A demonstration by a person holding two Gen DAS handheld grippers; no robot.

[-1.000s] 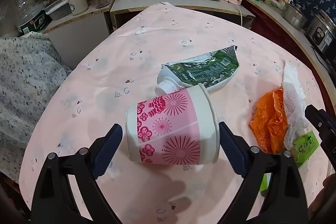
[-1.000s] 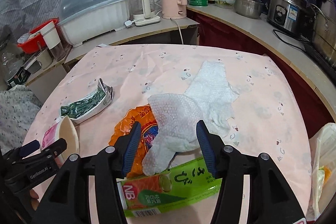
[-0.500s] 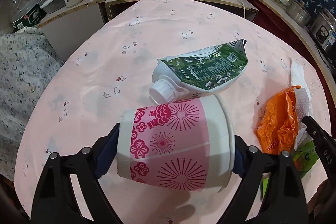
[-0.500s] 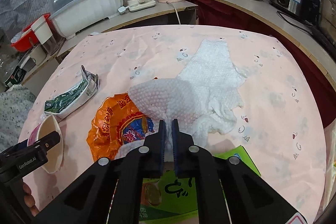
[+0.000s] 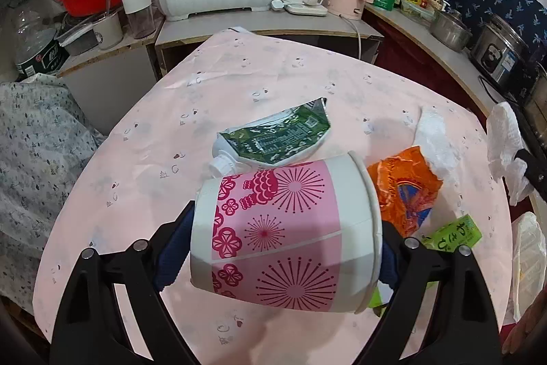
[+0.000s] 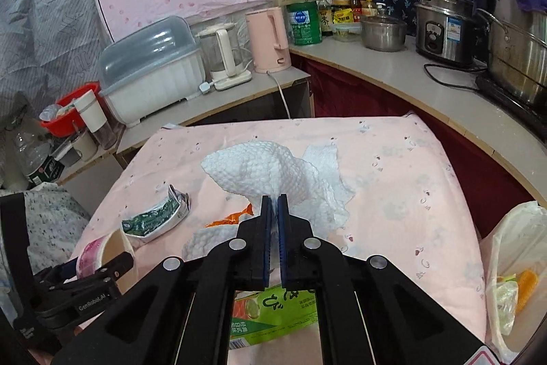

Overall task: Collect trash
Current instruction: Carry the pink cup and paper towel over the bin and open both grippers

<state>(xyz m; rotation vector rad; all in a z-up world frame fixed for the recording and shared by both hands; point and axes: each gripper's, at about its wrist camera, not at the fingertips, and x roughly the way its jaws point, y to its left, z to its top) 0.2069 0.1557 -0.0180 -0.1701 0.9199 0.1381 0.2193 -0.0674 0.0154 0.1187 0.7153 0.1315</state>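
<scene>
- Both grippers are coming up off the table since a second ago: the left gripper (image 5: 283, 248) was only straddling the paper cup (image 5: 287, 235), and now it's carrying it clear of the pink tablecloth (image 5: 239, 84).
- Left fingers are closing in on the cup lengthwise, one on its base at 9 o'clock, the other at its rim at 3 o'clock.
- Right gripper (image 6: 273, 211) is pinching nearly all the way together on the paper towel (image 6: 259, 170), which is hanging up off the cloth, with a second sheet trailing behind at 2 o'clock.
- Green pouch (image 5: 277, 139) is lying flat just past the cup at 12 o'clock.
- Orange wrapper (image 5: 407, 190) and green packet (image 5: 454, 235) are sitting on the cloth at the cup's 3 o'clock.
- White plastic bag (image 6: 516, 269) is hanging off the table edge at the right gripper's 3 o'clock.
</scene>
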